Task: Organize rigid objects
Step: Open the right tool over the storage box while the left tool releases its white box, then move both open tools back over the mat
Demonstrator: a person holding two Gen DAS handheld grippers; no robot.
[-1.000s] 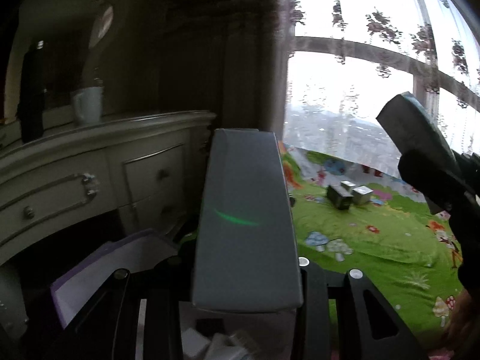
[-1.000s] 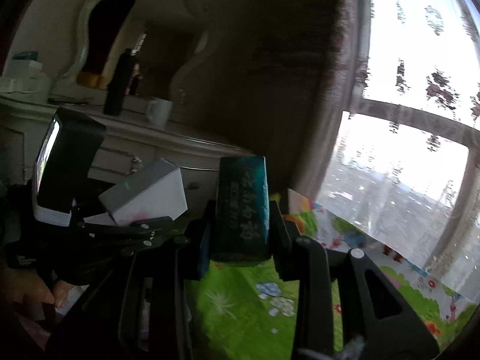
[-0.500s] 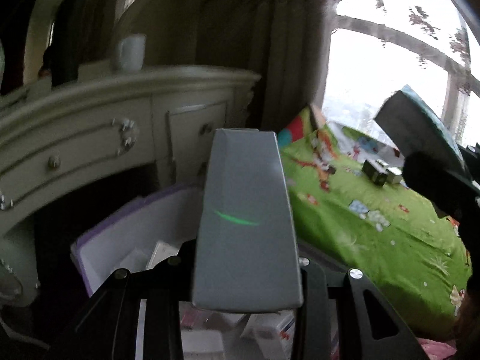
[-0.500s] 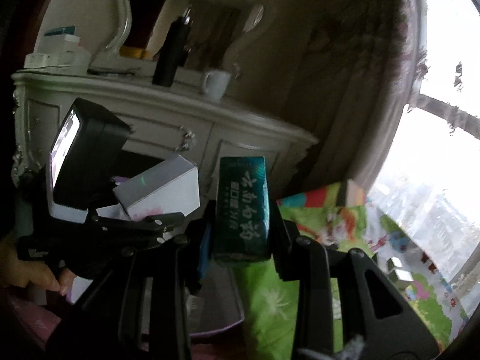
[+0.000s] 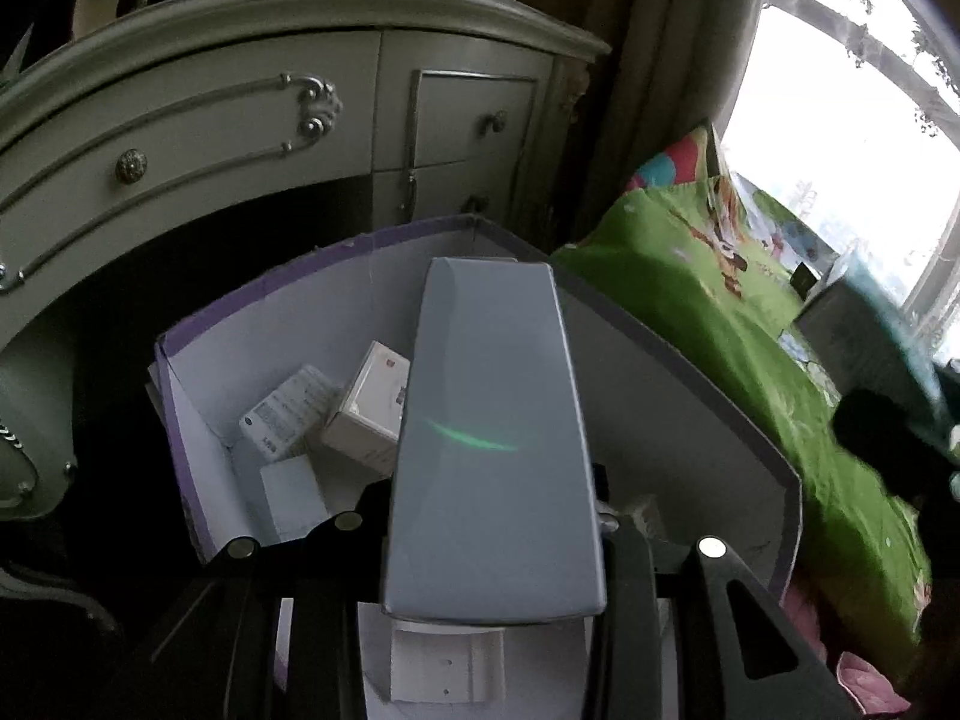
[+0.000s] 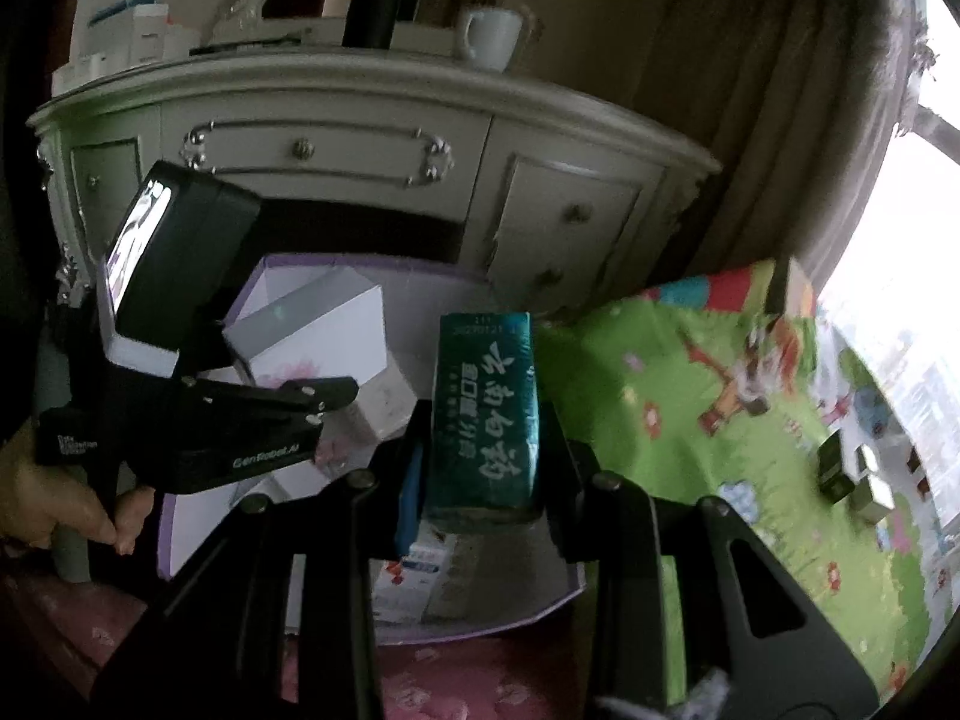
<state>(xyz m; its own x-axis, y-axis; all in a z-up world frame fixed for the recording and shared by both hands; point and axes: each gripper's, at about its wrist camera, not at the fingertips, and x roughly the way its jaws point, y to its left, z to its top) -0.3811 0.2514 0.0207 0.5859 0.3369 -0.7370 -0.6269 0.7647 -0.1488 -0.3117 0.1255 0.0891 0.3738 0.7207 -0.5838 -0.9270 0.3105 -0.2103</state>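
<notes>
Status: left hand-held gripper (image 5: 492, 516) clamped on a plain grey rectangular cardboard box (image 5: 489, 438), jaws tight on both its sides, box sticking out along the fingers. It hangs above the open white storage box with purple rim (image 5: 690, 360), which stands near the cream dresser with metal handles (image 5: 240, 138). Inside the storage box, left of the grey one: a small white carton (image 5: 369, 414), a white packet with printed text (image 5: 288, 411) and another white carton (image 5: 294, 498), lying loosely against each other.

Right hand-held gripper (image 6: 480, 474) clamped on a teal carton with white lettering (image 6: 485, 414), held upright between the fingers, over the near right part of the same storage box. Green cartoon-print play mat (image 6: 690, 420) lies right of the storage box; a few small dark and silver cubes (image 6: 852, 474) sit on it far right. White mug (image 6: 489, 36) stands on the dresser top. A person's hand (image 6: 54, 504) grips the left tool's handle.
</notes>
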